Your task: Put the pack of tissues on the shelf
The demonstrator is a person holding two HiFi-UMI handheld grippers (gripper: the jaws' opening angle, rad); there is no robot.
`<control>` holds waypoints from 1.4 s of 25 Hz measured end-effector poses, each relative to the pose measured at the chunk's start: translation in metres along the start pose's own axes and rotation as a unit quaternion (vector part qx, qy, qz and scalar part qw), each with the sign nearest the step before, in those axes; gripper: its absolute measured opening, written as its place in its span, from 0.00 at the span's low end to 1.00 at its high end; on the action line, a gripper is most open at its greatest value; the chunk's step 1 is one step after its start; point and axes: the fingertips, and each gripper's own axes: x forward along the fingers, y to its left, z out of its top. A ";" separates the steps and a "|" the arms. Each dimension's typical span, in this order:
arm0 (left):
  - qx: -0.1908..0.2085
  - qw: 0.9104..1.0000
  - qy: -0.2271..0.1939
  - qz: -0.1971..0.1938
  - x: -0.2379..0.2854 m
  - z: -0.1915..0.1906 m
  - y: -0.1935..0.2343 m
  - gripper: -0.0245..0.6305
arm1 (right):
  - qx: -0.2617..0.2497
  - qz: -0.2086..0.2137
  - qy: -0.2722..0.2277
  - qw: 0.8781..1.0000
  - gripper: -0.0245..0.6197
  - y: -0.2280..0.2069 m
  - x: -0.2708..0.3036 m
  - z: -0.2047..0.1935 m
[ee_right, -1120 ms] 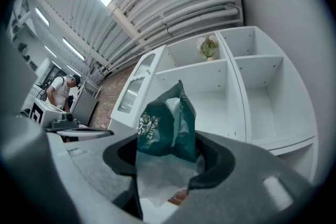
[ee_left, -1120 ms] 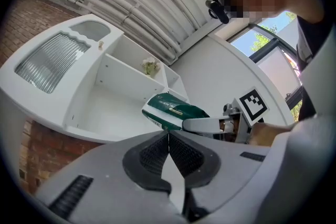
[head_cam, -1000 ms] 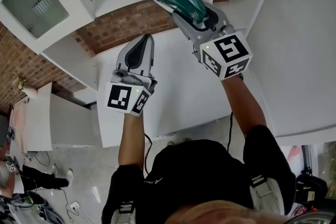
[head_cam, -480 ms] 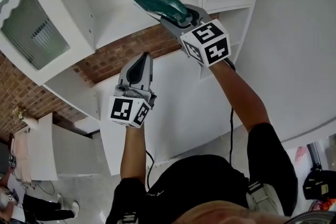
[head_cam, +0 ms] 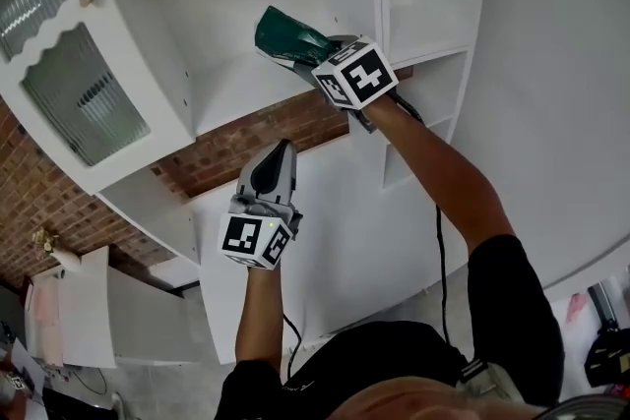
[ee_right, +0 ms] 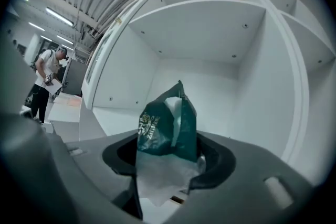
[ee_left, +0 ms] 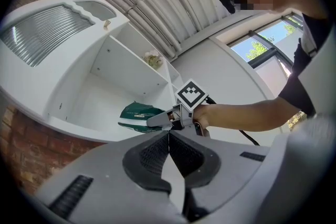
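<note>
Pack of tissues (ee_right: 168, 123) was found clamped in the right tongs (ee_right: 168, 160), its pale, crumpled rear end pinched between the two pads and its dark green body projecting straight ahead of the jaws. In the head view the same pack (head_cam: 290, 36) stood out beyond the tips of the right tongs (head_cam: 307, 62), at the mouth of an open white compartment. The shelf (head_cam: 246, 98) board lay just below the pack. Whether the pack's underside touched the board could not be told from any view. It had not been let go.

Left tongs (ee_left: 169, 136) were clenched, pads together with nothing between them. They were held well below and short of the right tongs and took no part in the work. From their camera the pack (ee_left: 137, 115) was seen ahead and above, at the front lip of the shelf.

Handling assessment: the pack appeared light and soft, a thin glossy film round a compressible stack. It was judged likely to sag forward of the jaws and to slip if the grip eased early. The film could tear under hard pinching, though the contents were not fragile. The present hold on the rear end looked adequate for a short carry. A hold nearer mid-body, across the short thickness, would have been steadier. The compartment ahead of the right tongs appeared bare.
</note>
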 end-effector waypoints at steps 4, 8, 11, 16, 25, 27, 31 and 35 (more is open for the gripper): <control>-0.002 1.000 0.003 0.003 -0.002 -0.003 0.005 0.04 | 0.004 -0.005 0.035 0.999 0.41 -0.009 0.014 -0.006; -0.005 1.000 0.006 0.004 -0.002 -0.006 0.008 0.04 | 0.007 -0.006 0.062 0.998 0.41 -0.016 0.024 -0.012; -0.006 1.000 0.007 0.003 -0.002 -0.008 0.008 0.04 | 0.012 0.006 0.084 0.996 0.43 -0.018 0.032 -0.012; -0.008 1.000 0.008 0.004 -0.004 -0.011 0.012 0.04 | 0.021 0.012 0.089 0.996 0.50 -0.020 0.039 -0.011; -0.011 1.000 0.008 0.011 -0.012 -0.010 0.017 0.04 | -0.018 -0.005 -0.031 0.999 0.66 -0.013 0.013 0.016; -0.009 1.000 0.005 0.011 -0.012 -0.008 0.015 0.04 | -0.021 -0.016 -0.060 0.998 0.66 -0.014 -0.001 0.020; -0.005 1.000 -0.001 0.010 -0.010 -0.003 0.012 0.04 | -0.038 -0.034 -0.129 0.990 0.66 -0.002 -0.034 0.022; 0.001 1.000 -0.006 0.009 -0.009 0.008 0.004 0.04 | -0.068 -0.038 -0.209 0.975 0.65 0.030 -0.072 0.022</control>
